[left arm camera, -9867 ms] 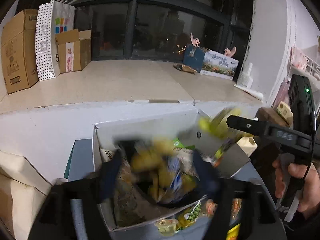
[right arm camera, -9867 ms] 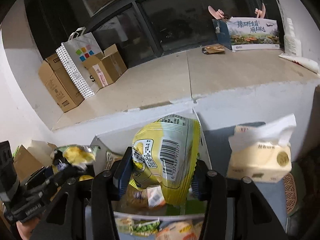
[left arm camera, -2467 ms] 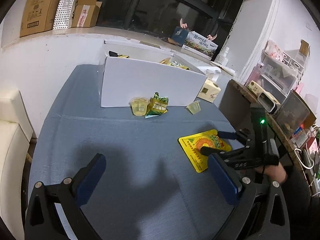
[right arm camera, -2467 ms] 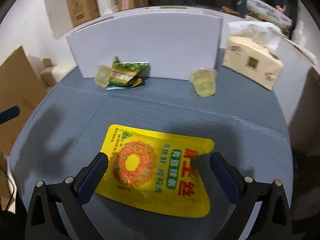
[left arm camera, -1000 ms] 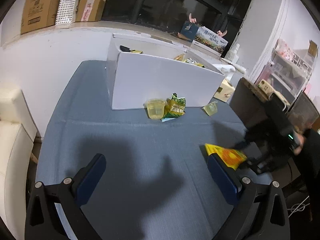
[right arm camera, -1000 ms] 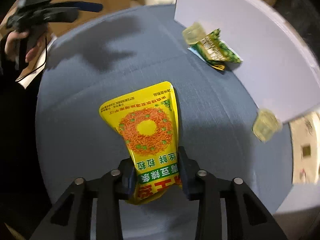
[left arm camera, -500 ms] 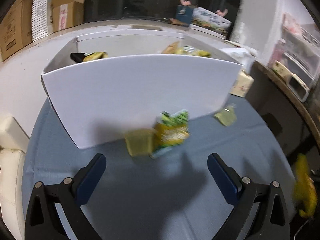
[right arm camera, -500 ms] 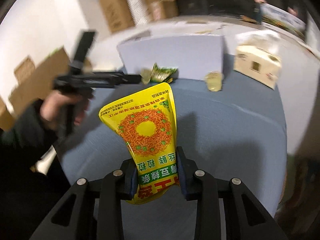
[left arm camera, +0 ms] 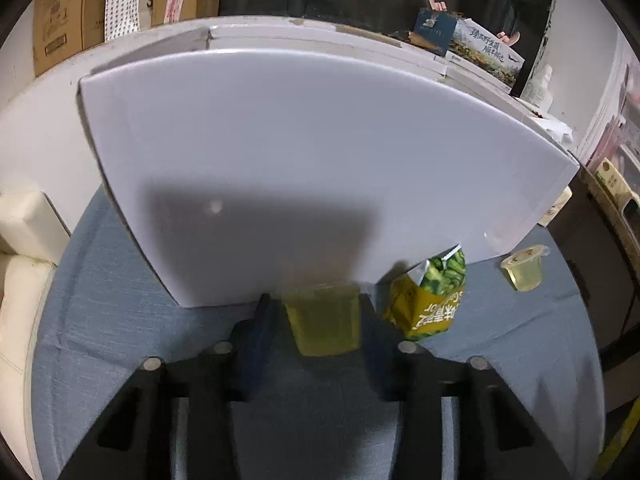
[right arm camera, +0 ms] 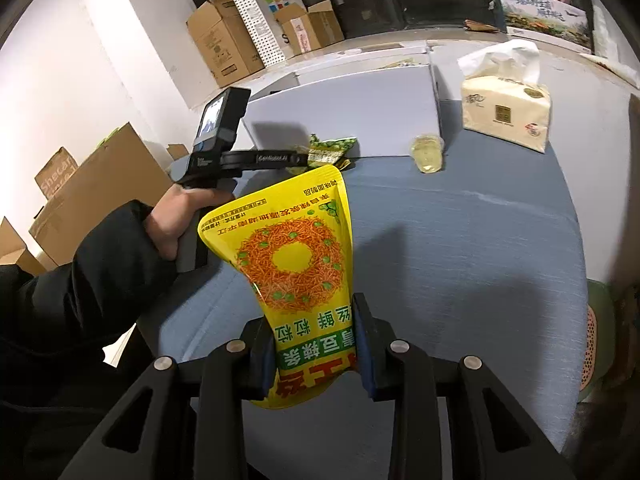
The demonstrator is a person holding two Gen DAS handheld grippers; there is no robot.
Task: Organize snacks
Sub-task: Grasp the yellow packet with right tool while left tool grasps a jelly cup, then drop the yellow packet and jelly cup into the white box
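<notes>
My left gripper (left arm camera: 316, 306) is at the foot of the white box (left arm camera: 300, 160). Its jaws are closing, and a yellow jelly cup (left arm camera: 324, 324) sits between them with the pads against its sides. A green pea packet (left arm camera: 430, 300) leans just right of the cup, and a second jelly cup (left arm camera: 524, 270) stands further right. My right gripper (right arm camera: 314, 340) is shut on the bottom of a yellow snack bag (right arm camera: 296, 256), held upright above the blue table (right arm camera: 460, 260). In the right wrist view, the left gripper (right arm camera: 296, 158) reaches toward the box (right arm camera: 344, 112).
A tissue pack (right arm camera: 504, 112) stands at the table's far right. A person's hand (right arm camera: 172, 216) and dark sleeve hold the left gripper at the left edge. Cardboard boxes (right arm camera: 224, 40) line the ledge behind. A white chair (left arm camera: 24, 240) sits left of the table.
My left gripper has moved forward to the box front and closed around the jelly cup. The right gripper has rolled level and still holds the yellow bag.
</notes>
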